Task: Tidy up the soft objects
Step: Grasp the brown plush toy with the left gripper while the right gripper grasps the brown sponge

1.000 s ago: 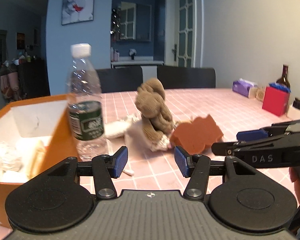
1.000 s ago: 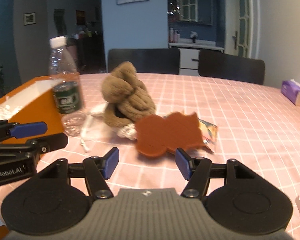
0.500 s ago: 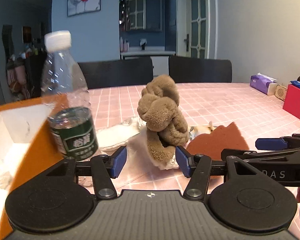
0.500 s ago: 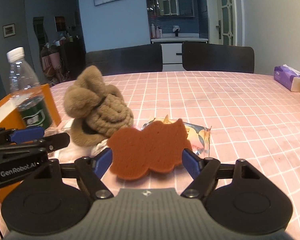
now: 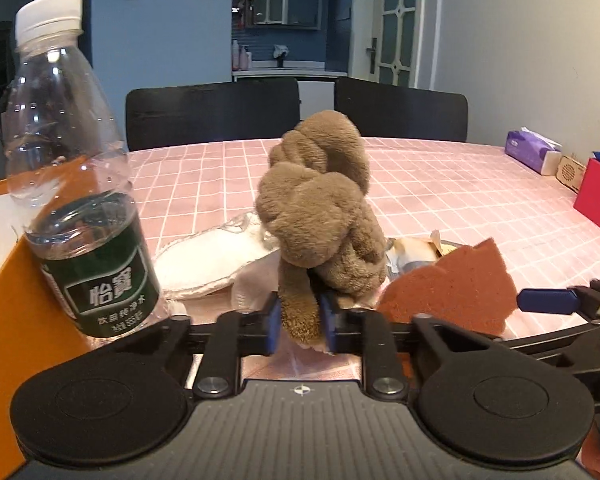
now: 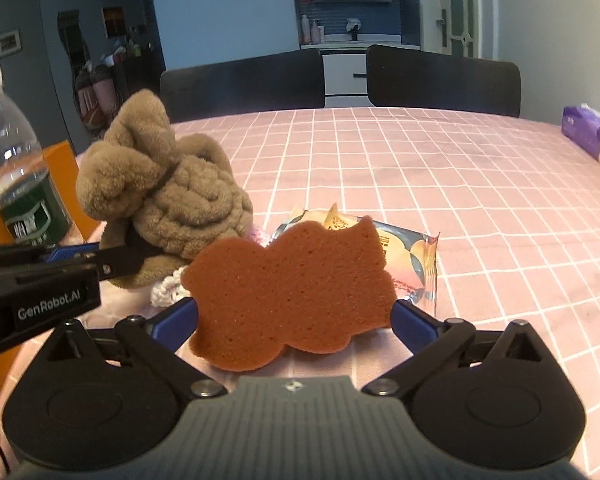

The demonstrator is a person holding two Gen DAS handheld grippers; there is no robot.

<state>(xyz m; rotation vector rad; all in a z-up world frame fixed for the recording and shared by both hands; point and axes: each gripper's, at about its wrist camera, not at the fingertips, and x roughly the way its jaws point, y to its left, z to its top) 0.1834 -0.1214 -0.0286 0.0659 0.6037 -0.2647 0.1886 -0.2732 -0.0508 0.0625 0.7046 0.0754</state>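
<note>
One plush [image 5: 320, 216] between left gripper [image 5: 299, 326] pads

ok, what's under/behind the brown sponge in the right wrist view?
Behind the brown sponge, a printed snack packet lies on the pink checked tablecloth, partly covered. Whatever lies directly beneath the sponge is hidden.

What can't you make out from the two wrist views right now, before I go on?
- Right wrist view: whether the right gripper pads touch the brown sponge; the sponge hides them.
- Both views: the orange box interior, cut off by the left edge and hidden by the water bottle.
- Left wrist view: the snack packet, mostly hidden behind the brown plush towel and sponge.
</note>
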